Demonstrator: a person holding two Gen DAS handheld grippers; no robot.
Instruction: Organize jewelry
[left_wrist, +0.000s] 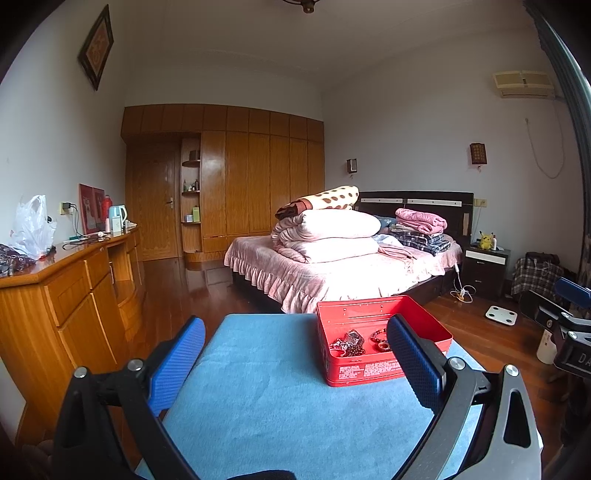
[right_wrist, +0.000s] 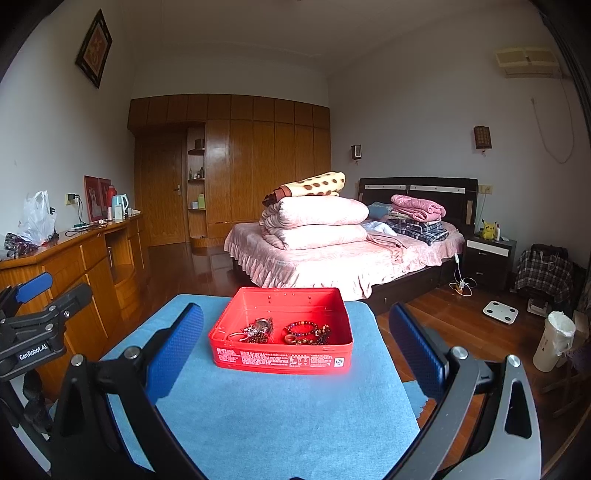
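Note:
A red tin box (right_wrist: 280, 360) stands on a blue cloth (right_wrist: 280, 417) over a small table. Inside lie beaded bracelets (right_wrist: 304, 328), a ring (right_wrist: 290, 338) and a silvery piece (right_wrist: 263, 325). In the left wrist view the box (left_wrist: 364, 371) sits to the right, with the jewelry (left_wrist: 349, 343) inside. My right gripper (right_wrist: 295, 334) is open, fingers either side of the box and nearer the camera. My left gripper (left_wrist: 295, 343) is open and empty, left of the box; its right finger (left_wrist: 413, 358) hides part of the box.
A wooden sideboard (left_wrist: 70, 291) with a plastic bag (left_wrist: 31, 229) runs along the left. A bed (right_wrist: 340, 254) with folded quilts stands behind the table. A white bin (right_wrist: 554, 339) and a scale (right_wrist: 500, 312) are on the floor at right.

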